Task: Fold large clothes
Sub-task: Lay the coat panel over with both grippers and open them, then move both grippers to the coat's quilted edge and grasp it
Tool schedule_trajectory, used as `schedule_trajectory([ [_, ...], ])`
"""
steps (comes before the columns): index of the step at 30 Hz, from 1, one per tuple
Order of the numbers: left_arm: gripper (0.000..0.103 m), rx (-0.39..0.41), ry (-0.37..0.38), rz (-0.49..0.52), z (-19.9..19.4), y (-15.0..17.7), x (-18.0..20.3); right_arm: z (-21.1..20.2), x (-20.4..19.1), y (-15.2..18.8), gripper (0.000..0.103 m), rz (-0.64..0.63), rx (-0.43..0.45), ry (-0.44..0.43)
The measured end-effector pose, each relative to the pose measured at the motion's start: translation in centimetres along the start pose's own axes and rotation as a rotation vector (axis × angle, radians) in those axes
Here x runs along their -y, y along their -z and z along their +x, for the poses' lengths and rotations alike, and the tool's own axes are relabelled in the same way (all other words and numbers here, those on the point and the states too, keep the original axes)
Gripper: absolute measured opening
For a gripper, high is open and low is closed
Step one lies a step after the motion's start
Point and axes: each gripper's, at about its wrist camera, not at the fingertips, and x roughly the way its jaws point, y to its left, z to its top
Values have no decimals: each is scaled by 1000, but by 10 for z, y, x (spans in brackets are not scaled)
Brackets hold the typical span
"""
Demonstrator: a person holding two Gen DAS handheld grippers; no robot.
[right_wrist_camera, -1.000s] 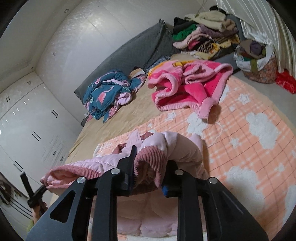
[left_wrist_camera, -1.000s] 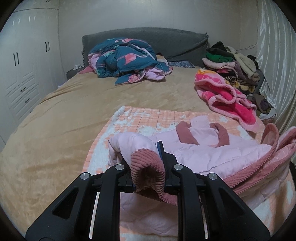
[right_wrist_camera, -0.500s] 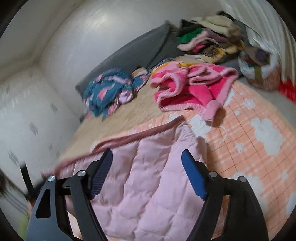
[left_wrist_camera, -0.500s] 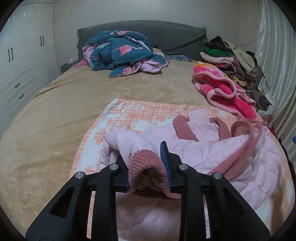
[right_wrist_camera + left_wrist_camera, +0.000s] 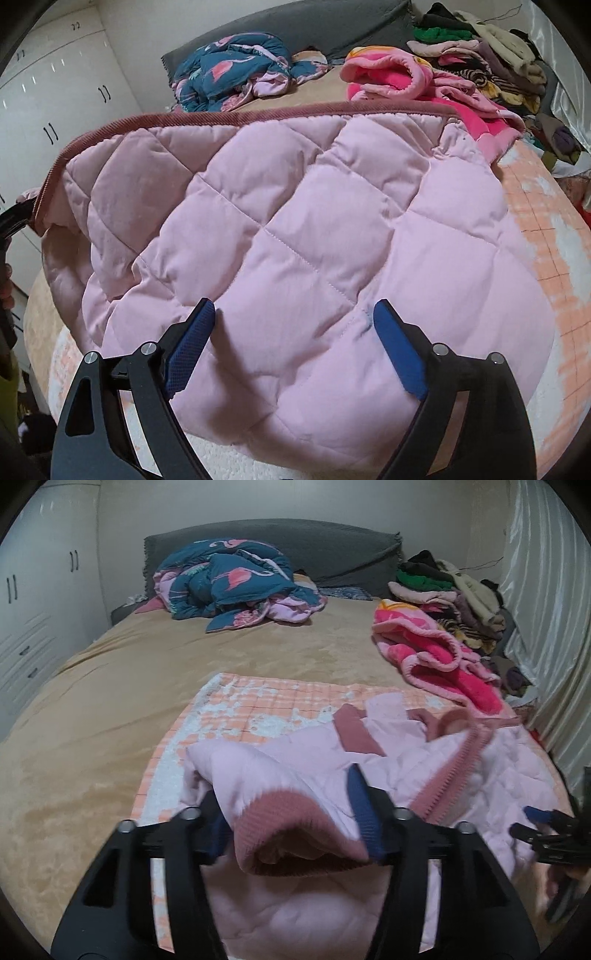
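A pale pink quilted jacket [image 5: 295, 206] with dusty-rose ribbed trim lies spread on an orange checked blanket [image 5: 258, 705] on the bed. In the left wrist view one sleeve is folded inward, and its ribbed cuff [image 5: 291, 830] sags loosely between the jaws of my left gripper [image 5: 282, 790]. Those jaws are opening. My right gripper [image 5: 294, 303] hovers low over the jacket's quilted back with its jaws wide and still opening; nothing is between them. It also shows at the right edge of the left wrist view [image 5: 543, 830].
A teal flamingo duvet [image 5: 236, 587] is bunched by the grey headboard [image 5: 332, 554]. A hot-pink fleece robe [image 5: 439, 661] and a pile of clothes [image 5: 454, 594] lie at the right, by the curtain. White wardrobes [image 5: 33, 602] stand at the left. The tan bedspread [image 5: 110, 720] is bare on the left.
Both grippers have let go of the ribbed trim they pinched. The right one dropped down over the jacket, which now lies spread flat. The left jaws have widened around the cuff.
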Motion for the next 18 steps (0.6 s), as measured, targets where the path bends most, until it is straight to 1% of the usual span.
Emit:
schedule_trajectory([
  [2, 62, 12, 6, 3, -6, 0, 1, -6, 2, 0, 87, 14, 17, -16],
  [3, 73, 22, 11, 0, -10, -1, 2, -10, 4, 0, 87, 17, 23, -18],
  [4, 87, 38, 9, -4, -15, -2, 2, -14, 4, 0, 87, 18, 33, -16],
  [5, 90, 53, 9, -3, -20, -2, 2, -21, 4, 0, 87, 17, 43, -14],
  [7, 90, 90, 13, 7, -32, -5, 5, -32, 9, -1, 88, 15, 73, -4],
  [8, 90, 102, 3, 19, -36, -6, 6, -38, 10, 0, 88, 15, 84, 2],
  [10, 91, 126, -40, 50, -42, -5, 8, -50, 15, -1, 90, 13, 111, 18],
  [12, 93, 140, -70, 55, -46, -2, 3, -63, 24, -1, 92, 8, 145, 47],
  [15, 94, 119, -106, 40, -43, 6, -13, -77, 39, 3, 95, 13, 176, 95],
  [18, 94, 46, -124, 27, -24, 30, -36, -83, 60, 11, 96, 40, 179, 135],
])
